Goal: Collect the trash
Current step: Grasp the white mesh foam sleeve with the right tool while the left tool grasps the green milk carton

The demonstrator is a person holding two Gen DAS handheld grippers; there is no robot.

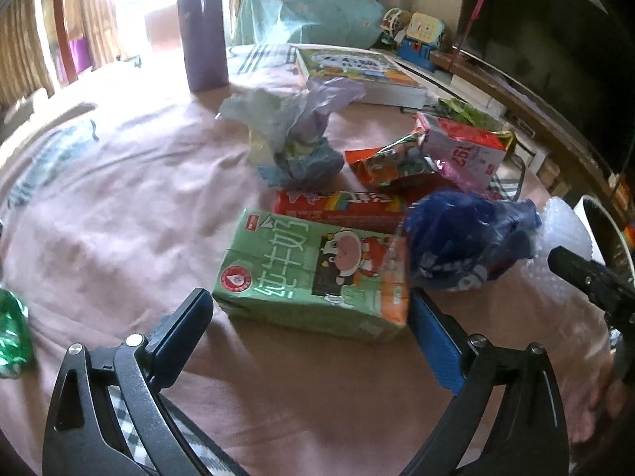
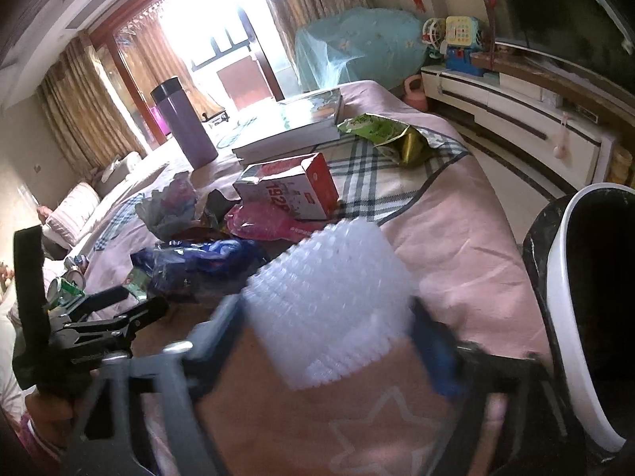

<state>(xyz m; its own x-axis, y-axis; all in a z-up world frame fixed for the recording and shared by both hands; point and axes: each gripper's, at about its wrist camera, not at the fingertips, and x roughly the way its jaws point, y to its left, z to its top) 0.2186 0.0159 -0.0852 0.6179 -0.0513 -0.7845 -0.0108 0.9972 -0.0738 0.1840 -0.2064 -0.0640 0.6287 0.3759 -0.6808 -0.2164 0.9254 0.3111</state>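
My left gripper [image 1: 311, 309] is open, its fingers on either side of a green milk carton [image 1: 313, 277] lying on the pink bed cover, not gripping it. Behind the carton lie a red tube [image 1: 341, 208], a blue plastic bag [image 1: 468, 238], snack wrappers [image 1: 393, 162], a red-and-white carton [image 1: 464, 148] and crumpled tissue [image 1: 293, 131]. My right gripper [image 2: 329, 341] is shut on a wad of bubble wrap [image 2: 329, 301], held above the bed near the bin [image 2: 587, 317] at the right. The bubble wrap [image 1: 563, 238] also shows in the left wrist view.
A purple flask [image 1: 204, 27] and a book [image 1: 357, 73] stand at the back of the bed. A green wrapper [image 1: 12, 333] lies at far left. A green snack bag [image 2: 381, 131] lies on the plaid cloth. A TV cabinet [image 2: 516, 119] runs along the right wall.
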